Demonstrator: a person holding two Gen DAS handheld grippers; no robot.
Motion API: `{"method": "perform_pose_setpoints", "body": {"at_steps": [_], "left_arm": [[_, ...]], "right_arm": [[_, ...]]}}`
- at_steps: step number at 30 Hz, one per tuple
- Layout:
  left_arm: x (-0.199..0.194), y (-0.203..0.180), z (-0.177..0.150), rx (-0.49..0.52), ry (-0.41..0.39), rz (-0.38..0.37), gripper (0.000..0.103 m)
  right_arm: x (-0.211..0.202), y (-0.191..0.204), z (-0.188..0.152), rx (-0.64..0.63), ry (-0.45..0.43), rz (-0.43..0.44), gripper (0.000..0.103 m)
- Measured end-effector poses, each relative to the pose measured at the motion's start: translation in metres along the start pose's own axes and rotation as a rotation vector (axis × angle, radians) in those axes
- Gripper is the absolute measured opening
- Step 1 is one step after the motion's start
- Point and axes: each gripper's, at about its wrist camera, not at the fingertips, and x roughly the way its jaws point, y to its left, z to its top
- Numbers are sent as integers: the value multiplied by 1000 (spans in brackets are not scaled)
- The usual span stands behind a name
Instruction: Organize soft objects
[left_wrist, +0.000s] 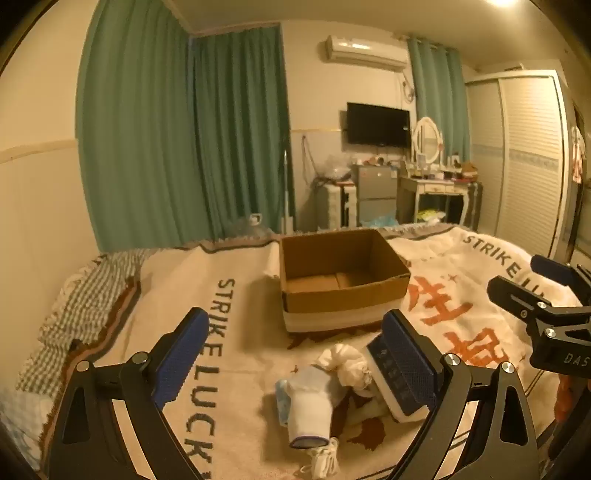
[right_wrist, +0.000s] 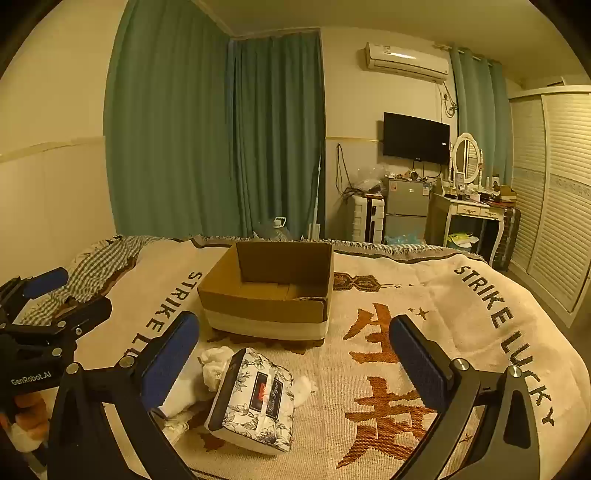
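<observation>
An open, empty cardboard box (left_wrist: 341, 278) (right_wrist: 267, 291) stands on the bed blanket (left_wrist: 240, 332). In front of it lies a small heap of soft things: a floral tissue pack (right_wrist: 258, 402) (left_wrist: 384, 356), white socks and cloths (left_wrist: 314, 402) (right_wrist: 216, 365). My left gripper (left_wrist: 295, 362) is open and empty, held above the heap. My right gripper (right_wrist: 295, 363) is open and empty, above the tissue pack and the blanket to its right. Each gripper shows at the edge of the other's view.
A checked cloth (left_wrist: 85, 302) lies at the bed's left edge by the wall. Green curtains (left_wrist: 177, 140), a small fridge (right_wrist: 406, 206), a dressing table (right_wrist: 472, 214) and a wardrobe (right_wrist: 554, 192) stand beyond the bed's foot.
</observation>
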Motion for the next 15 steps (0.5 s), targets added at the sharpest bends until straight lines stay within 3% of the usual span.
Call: {"method": "perform_pose_setpoints", "body": {"at_steps": [8, 15], "left_arm": [[9, 8, -2, -56, 54, -36, 96], [6, 6, -1, -44, 33, -22, 96]], "right_arm": [[-2, 0, -4, -1, -10, 10, 103], [1, -1, 1, 4, 6, 0, 103]]}}
